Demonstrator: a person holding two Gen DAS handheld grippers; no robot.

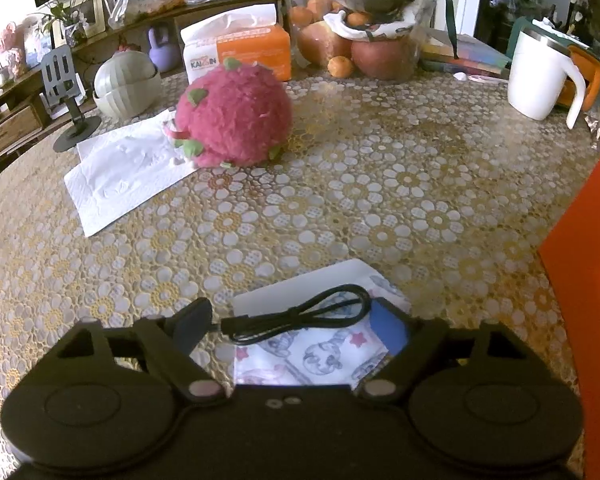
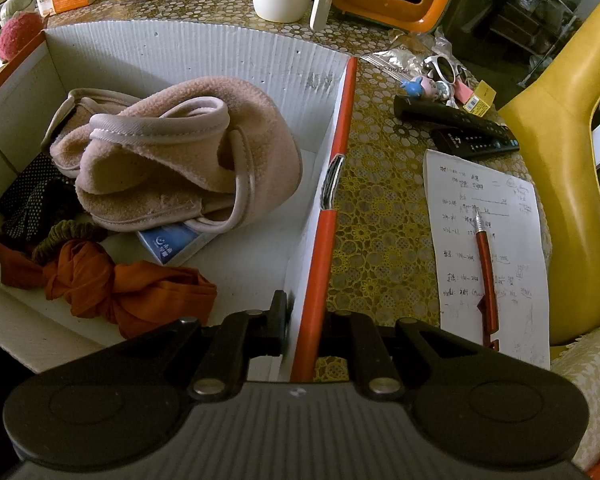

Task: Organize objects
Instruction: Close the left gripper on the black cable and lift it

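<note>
The black USB cable (image 1: 300, 314) lies coiled on a printed cloth pouch (image 1: 312, 354) at the near edge of the table, directly ahead of the left gripper (image 1: 296, 326) and between its spread fingers, so the left hand is plainly the nearer one to it. The cable's long axis runs crosswise to the fingers, its plug end pointing at the left finger and its loop nearly touching the blue pad of the right finger; a closing move would likely catch it across its length, though the pouch beneath could be pinched with it. The destination, as I judge it, is the white corrugated box (image 2: 204, 52) with the orange rim, whose outer wall shows only as an orange slab at the right edge of the left view, so the cable lies to the left of it. The right gripper (image 2: 302, 336) has its jaws pressed onto the box's right wall, one finger inside and one outside, apparently steadying it. Inside sit a pink fleece garment (image 2: 172, 160), a knotted orange cloth (image 2: 112, 284), a dark dotted fabric (image 2: 32, 196) and a blue-and-white packet (image 2: 176, 242) partly buried under the fleece. The pouch's lower part is hidden by the left gripper body, and whether the cable trails off beneath it cannot be told.
</note>
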